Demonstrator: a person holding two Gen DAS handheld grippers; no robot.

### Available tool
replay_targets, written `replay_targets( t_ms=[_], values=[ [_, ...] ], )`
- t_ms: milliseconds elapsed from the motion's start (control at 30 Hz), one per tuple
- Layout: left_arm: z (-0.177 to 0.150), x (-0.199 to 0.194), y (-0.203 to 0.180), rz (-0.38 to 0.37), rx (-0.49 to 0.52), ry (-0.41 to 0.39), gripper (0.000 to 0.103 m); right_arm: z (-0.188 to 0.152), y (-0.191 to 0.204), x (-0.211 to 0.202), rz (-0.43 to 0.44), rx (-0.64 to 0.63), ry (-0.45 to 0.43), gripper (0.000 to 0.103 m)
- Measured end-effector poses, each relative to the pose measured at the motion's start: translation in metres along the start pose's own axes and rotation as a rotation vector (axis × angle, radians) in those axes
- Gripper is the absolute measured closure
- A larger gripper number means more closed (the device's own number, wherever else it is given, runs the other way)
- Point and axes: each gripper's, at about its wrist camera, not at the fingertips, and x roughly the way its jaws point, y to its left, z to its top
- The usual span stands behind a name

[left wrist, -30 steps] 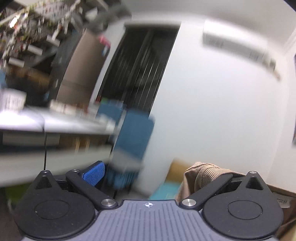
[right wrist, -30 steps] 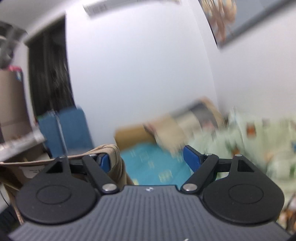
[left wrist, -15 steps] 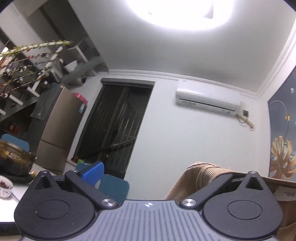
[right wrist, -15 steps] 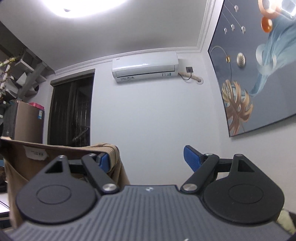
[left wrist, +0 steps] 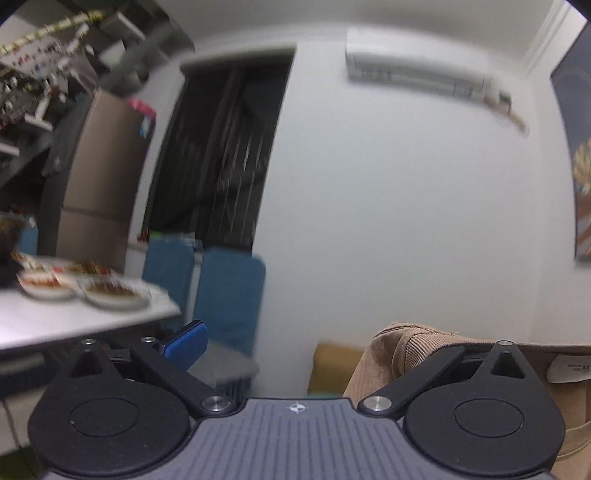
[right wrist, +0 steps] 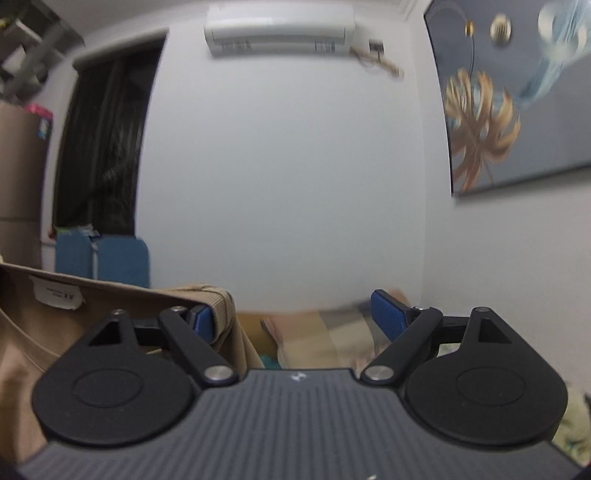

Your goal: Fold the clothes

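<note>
Left wrist view: left gripper standing with fingers spread wide. Tan garment draping over its right finger, hiding pad; left blue pad showing bare. Clamping not evident. White care label showing at far right. Dining table carrying bowls, blurred, at left.

Right wrist view: right gripper also standing wide apart. Tan garment hanging on its left finger, ribbed collar wrapping over pad. Right blue pad showing bare. Air conditioner sitting high on wall.

tan ribbed garment | blue pads | gold-leaf grey painting
</note>
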Motion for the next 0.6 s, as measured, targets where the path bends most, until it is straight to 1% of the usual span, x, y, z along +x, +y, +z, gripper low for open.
replay_targets(
  t_ms=[67, 100, 167, 200, 267, 367, 467, 500, 533, 567, 600],
  values=[
    [-0.038, 0.060, -0.013, 0.003, 0.019, 0.067, 0.000, -0.033, -0.002, 0.061, -0.013, 0.031, 0.075, 0.018],
    [-0.058, 0.090, -0.020, 0.011, 0.033, 0.089, 0.000, -0.050, -0.002, 0.092, -0.022, 0.045, 0.104, 0.018],
    [-0.101, 0.157, -0.037, 0.051, 0.075, 0.104, 0.000, -0.084, 0.005, 0.156, -0.047, 0.045, 0.131, 0.018],
    [-0.123, 0.191, -0.043, 0.074, 0.084, 0.132, 0.000, -0.102, 0.010, 0.189, -0.062, 0.034, 0.139, 0.018],
    [-0.166, 0.258, -0.050, 0.095, 0.057, 0.203, 0.000, -0.138, 0.018, 0.254, -0.082, 0.013, 0.175, 0.018],
    [-0.231, 0.351, -0.056, 0.114, 0.015, 0.322, 0.000, -0.199, 0.024, 0.338, -0.079, 0.040, 0.235, 0.018],
    [-0.300, 0.418, -0.053, 0.113, 0.009, 0.450, 0.000, -0.260, 0.027, 0.401, -0.066, 0.037, 0.320, 0.018],
    [-0.319, 0.440, -0.048, 0.110, 0.034, 0.484, 0.000, -0.280, 0.027, 0.421, -0.061, 0.036, 0.350, 0.018],
    [-0.339, 0.459, -0.046, 0.105, 0.082, 0.518, 0.000, -0.298, 0.029, 0.435, -0.058, 0.036, 0.379, 0.018],
    [-0.354, 0.472, -0.045, 0.098, 0.125, 0.549, 0.000, -0.315, 0.032, 0.448, -0.058, 0.026, 0.421, 0.018],
    [-0.361, 0.478, -0.045, 0.088, 0.159, 0.575, 0.000, -0.331, 0.034, 0.462, -0.059, 0.014, 0.467, 0.018]
  ],
)
